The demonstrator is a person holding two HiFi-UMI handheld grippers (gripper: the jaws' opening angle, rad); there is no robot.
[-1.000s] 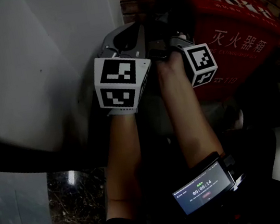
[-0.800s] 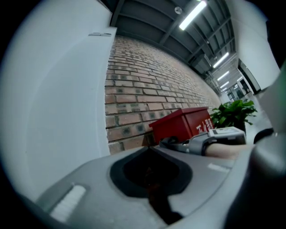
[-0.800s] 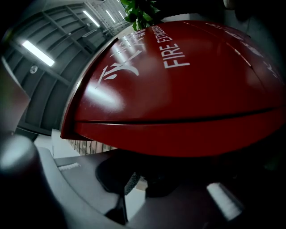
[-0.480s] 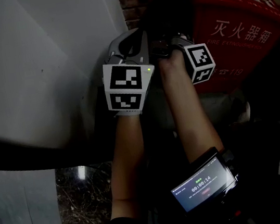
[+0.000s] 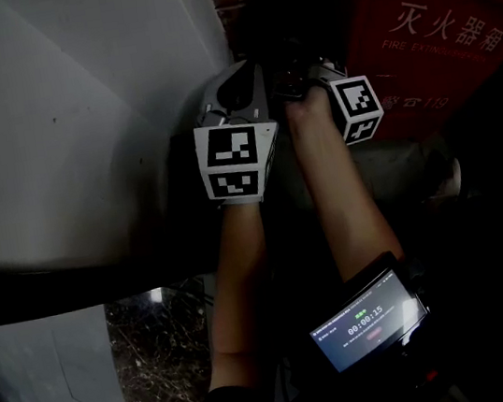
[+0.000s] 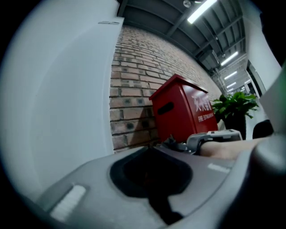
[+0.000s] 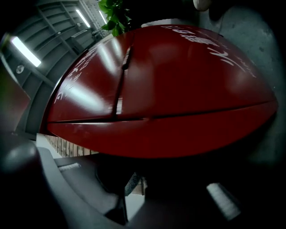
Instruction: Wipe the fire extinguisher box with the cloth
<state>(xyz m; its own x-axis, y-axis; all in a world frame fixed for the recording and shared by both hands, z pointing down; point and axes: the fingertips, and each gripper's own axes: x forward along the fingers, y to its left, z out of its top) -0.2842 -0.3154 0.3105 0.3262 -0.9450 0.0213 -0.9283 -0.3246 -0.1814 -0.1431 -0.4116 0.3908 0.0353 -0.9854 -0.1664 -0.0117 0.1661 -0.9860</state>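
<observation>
Dim view looking steeply down over my two forearms. The fire extinguisher box [image 5: 433,34], red with white lettering, sits at the upper right against a brick wall [image 6: 134,89]. A plain white wall [image 5: 75,100] fills the left side. A leafy potted plant [image 6: 234,105] stands just past the box.

My left gripper [image 6: 149,148] is beside the white wall, left of the box and not touching it. Its grey jaws are pressed together at the tips, with only the dark hollow behind them and nothing held. Its marker cube [image 5: 231,161] faces up at me.

My right gripper [image 7: 136,172] is just beside the left one, nearer the box. From its own view the red box front fills almost everything and is very close. Its jaws are drawn in, and a dark mass sits at their tips, which I take for the cloth [image 5: 298,17]. From above, the cloth is a black shape lying against the box's left edge; the light is too poor for me to see its folds. A small lit screen [image 5: 370,318] is strapped to my right forearm.
</observation>
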